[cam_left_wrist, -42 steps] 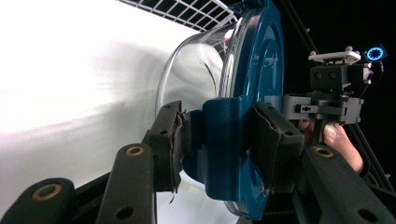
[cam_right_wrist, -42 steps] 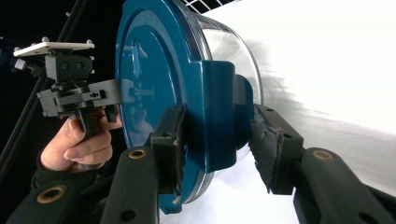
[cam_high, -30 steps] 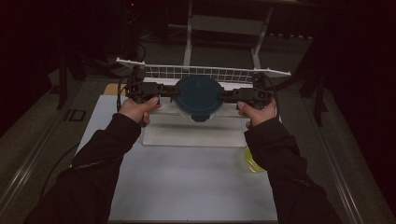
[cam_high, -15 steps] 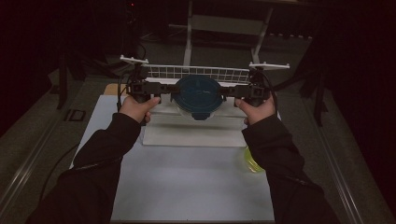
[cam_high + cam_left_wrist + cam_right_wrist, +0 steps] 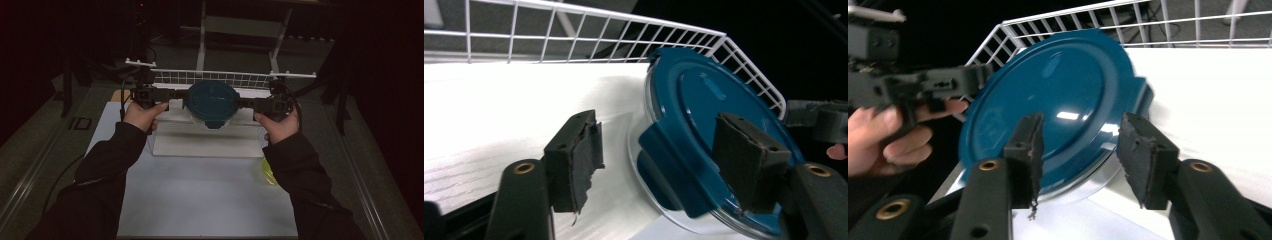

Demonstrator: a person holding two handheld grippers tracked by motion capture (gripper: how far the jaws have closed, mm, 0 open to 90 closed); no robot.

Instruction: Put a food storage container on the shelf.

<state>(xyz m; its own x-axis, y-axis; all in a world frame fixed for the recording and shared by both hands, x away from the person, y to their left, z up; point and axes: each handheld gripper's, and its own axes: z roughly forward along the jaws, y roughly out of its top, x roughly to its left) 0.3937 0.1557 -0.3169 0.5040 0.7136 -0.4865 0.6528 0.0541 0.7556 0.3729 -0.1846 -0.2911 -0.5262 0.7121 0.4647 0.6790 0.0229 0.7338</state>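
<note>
Overhead, blue-lidded container (image 5: pixel 212 104) between both tongs; up close, left tongs (image 5: pixel 664 160) and right tongs (image 5: pixel 1080 157) wide.

Two black padded jaws of the left tool (image 5: pixel 659 165) rising from the bottom edge, set wide apart, the right-hand one lying over a round container (image 5: pixel 719 150) with a teal lid (image 5: pixel 704 95), the left-hand one clear of it above the white worktop (image 5: pixel 499 110). Container tilted, clear rim visible under the lid, one teal latch tab (image 5: pixel 669 165) between the jaws. Behind, a white wire rack (image 5: pixel 589 35) running along the top; at the far right, part of the other tool (image 5: pixel 819 117).
</note>
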